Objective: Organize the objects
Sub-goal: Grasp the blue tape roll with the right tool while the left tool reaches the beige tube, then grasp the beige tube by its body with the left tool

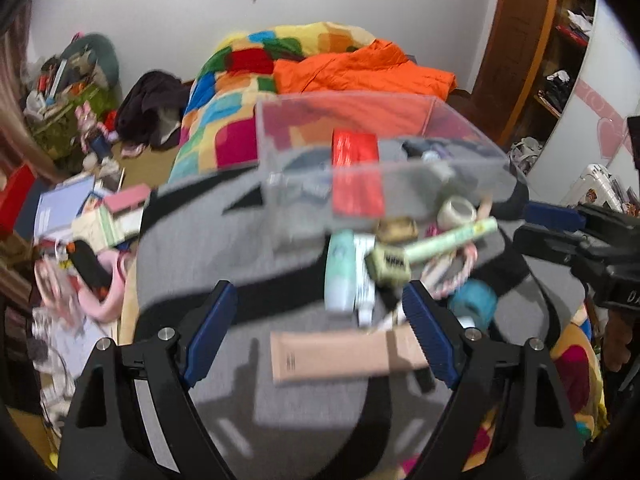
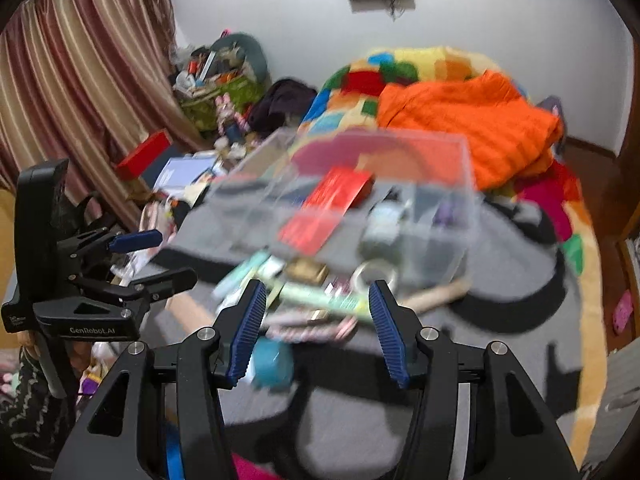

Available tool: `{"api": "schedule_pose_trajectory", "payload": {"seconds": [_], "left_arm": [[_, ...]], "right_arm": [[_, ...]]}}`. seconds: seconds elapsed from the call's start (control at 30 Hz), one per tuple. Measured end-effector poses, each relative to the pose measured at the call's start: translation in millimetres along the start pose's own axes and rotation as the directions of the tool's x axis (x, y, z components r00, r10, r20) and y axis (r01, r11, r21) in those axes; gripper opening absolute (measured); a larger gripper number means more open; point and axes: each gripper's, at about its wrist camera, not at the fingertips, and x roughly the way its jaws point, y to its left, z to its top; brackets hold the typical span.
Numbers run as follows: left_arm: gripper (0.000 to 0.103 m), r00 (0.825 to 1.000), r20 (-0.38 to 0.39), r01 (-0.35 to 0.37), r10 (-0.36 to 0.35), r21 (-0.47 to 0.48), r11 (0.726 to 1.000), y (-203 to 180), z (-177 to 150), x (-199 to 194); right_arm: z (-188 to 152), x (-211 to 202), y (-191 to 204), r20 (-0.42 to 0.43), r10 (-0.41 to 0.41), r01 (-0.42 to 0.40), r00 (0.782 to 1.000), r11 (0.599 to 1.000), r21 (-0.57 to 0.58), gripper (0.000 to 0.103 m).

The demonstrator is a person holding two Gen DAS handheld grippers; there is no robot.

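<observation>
Both tongs gape wide and hold nothing. The left tongs (image 1: pixel 320 332) hover over a beige tube (image 1: pixel 344 356) lying between their tips. Beyond them sits a clear organizer box (image 1: pixel 384 168). Likely next, though blur obscures detail: closing on the tube. The right tongs (image 2: pixel 318 328) wait above the pile.

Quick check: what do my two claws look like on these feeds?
Both match: the left claw and the right claw have black angular frames, silver round bolts and ribbed blue finger pads. The right-wrist view shows white "GenRobot.AI" lettering on the left unit.
</observation>
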Motion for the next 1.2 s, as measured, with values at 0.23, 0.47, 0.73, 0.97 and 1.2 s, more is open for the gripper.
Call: {"api": "schedule_pose_trajectory", "payload": {"seconds": [0.23, 0.47, 0.73, 0.97, 1.2], "left_arm": [[0.085, 0.999, -0.048, 0.023, -0.022, 0.019, 1.0, -6.4, -30.1, 1.4], [0.086, 0.993, -0.094, 0.085, -0.073, 0.133, 0.987, -36.0, -26.8, 17.2], [0.093, 0.993, -0.104, 0.085, -0.059, 0.262, 0.961, -56.8, -6.2, 37.8], [0.093, 0.996, -0.071, 0.07, -0.057, 0.2, 0.977, -43.7, 6.7, 27.2], [0.093, 0.995, -0.078, 0.06, -0.061, -0.007, 0.998, -45.1, -4.9, 16.7]], "right_arm": [[-27.1, 34.8, 14.6, -0.117, 0.054, -0.055, 0.992, 0.998, -0.008, 0.05], [-32.5, 35.5, 5.6, -0.128, 0.056, -0.056, 0.99, 0.998, 0.007, 0.017], [-34.0, 13.8, -11.2, -0.082, 0.01, -0.007, 0.997, 0.999, 0.037, 0.016], [-37.1, 8.3, -20.5, -0.072, -0.002, 0.006, 0.997, 0.998, 0.059, 0.016], [-40.9, 5.9, -31.1, -0.06, -0.005, 0.01, 0.998, 0.996, 0.09, 0.016]]}}
